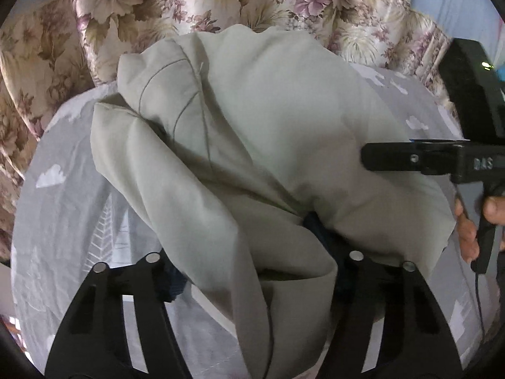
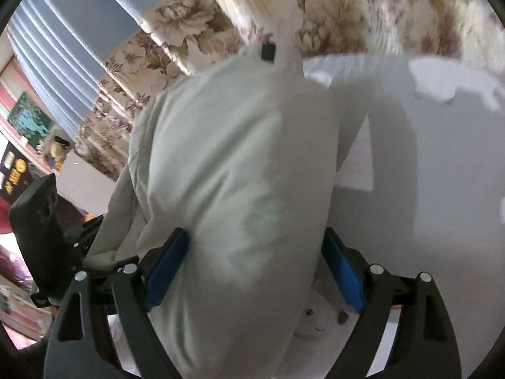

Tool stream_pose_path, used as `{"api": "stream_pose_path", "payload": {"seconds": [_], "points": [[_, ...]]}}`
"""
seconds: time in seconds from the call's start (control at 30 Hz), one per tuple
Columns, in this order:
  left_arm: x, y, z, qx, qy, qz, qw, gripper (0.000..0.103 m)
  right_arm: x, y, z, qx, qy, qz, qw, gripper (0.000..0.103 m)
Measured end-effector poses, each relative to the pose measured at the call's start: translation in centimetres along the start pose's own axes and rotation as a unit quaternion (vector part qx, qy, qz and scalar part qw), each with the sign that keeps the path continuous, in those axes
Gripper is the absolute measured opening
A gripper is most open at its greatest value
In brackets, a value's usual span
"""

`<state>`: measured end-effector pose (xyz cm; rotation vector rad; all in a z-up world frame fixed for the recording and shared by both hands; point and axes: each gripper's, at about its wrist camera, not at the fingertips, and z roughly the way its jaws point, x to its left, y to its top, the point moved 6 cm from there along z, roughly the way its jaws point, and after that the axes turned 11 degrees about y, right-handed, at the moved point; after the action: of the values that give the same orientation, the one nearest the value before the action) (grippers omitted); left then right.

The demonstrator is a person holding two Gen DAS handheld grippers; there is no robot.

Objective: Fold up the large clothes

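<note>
A large pale grey-green garment (image 1: pixel 240 145) with stitched seams hangs bunched above the bed; it also fills the right wrist view (image 2: pixel 227 183). My left gripper (image 1: pixel 252 271) has the cloth draped between its fingers, which stand wide apart; its pads are hidden by the fabric. My right gripper (image 2: pixel 252 268) has its blue pads (image 2: pixel 167 265) spread wide on both sides of a thick fold of the garment. In the left wrist view the right gripper (image 1: pixel 366 156) reaches in from the right edge and looks closed against the cloth.
A grey bedsheet with white cloud prints (image 1: pixel 63 195) covers the bed below. Floral curtains (image 1: pixel 164 3) hang behind it, with a blue wall (image 2: pixel 79 41) beyond. A person's hand (image 1: pixel 470 227) holds the right gripper's handle.
</note>
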<state>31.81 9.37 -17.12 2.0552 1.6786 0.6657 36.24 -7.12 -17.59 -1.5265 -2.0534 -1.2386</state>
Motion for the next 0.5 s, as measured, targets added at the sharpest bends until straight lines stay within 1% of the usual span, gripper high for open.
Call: {"api": "stream_pose_path", "payload": {"seconds": [0.17,0.3,0.43,0.5], "points": [[0.0,0.1,0.0,0.000,0.010,-0.002,0.9999,0.064,0.3,0.2,0.5,0.000,0.002,-0.022,1.000,0.085],[-0.1,0.0,0.0,-0.001,0.020,0.004,0.9998,0.064,0.7,0.4,0.5,0.001,-0.002,-0.042,0.999,0.081],[-0.2,-0.1,0.0,-0.002,0.030,0.009,0.9995,0.063,1.0,0.2,0.2,-0.015,-0.018,-0.059,0.998,0.077],[-0.3,-0.1,0.0,-0.005,0.037,0.011,0.9992,0.062,1.3,0.1,0.2,-0.032,-0.032,-0.070,0.997,0.075]]}}
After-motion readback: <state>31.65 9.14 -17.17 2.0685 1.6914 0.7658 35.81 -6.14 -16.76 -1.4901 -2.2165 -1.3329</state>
